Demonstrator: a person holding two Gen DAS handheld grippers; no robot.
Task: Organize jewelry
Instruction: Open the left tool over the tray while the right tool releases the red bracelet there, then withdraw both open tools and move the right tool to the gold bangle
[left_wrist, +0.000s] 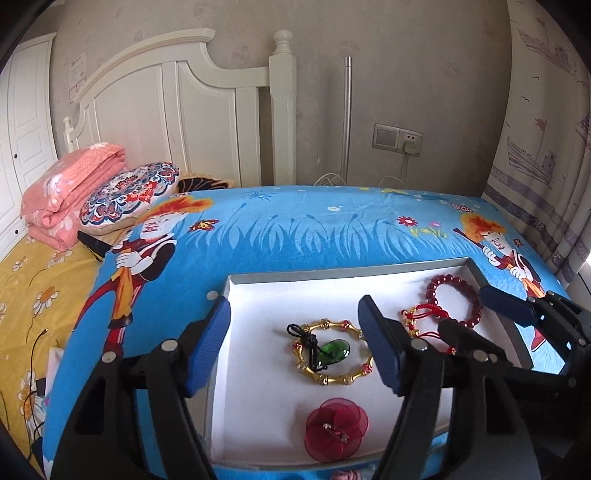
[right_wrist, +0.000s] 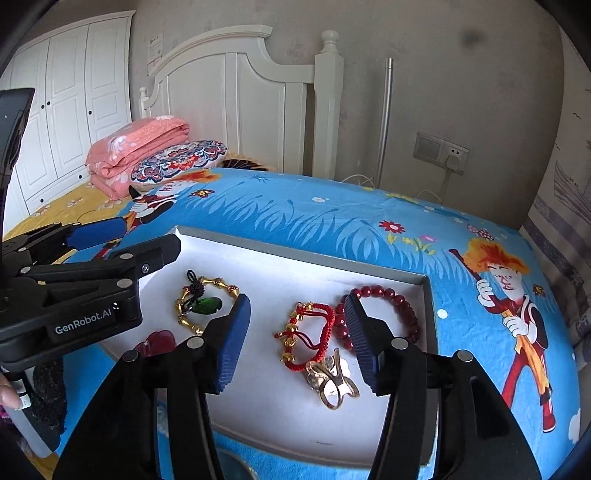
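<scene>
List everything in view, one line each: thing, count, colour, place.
tray: 1, white with grey rim, on the blue cloth
gold bangle: 1, gold with red accents, tray's left half
green pendant: 1, green on black cord, lying inside the bangle
red flower: 1, translucent red, tray's near edge
red cord bracelet: 1, red with gold beads, tray's right half
bead bracelet: 1, dark red, tray's far right corner
gold clip: 1, gold, near the cord bracelet
blue cloth: 1, cartoon print, under the tray
folded quilt: 1, pink, on the bed
patterned pillow: 1, multicolour, beside the quilt
left tool: 1, black and blue, open
right tool: 1, black and blue, open
</scene>
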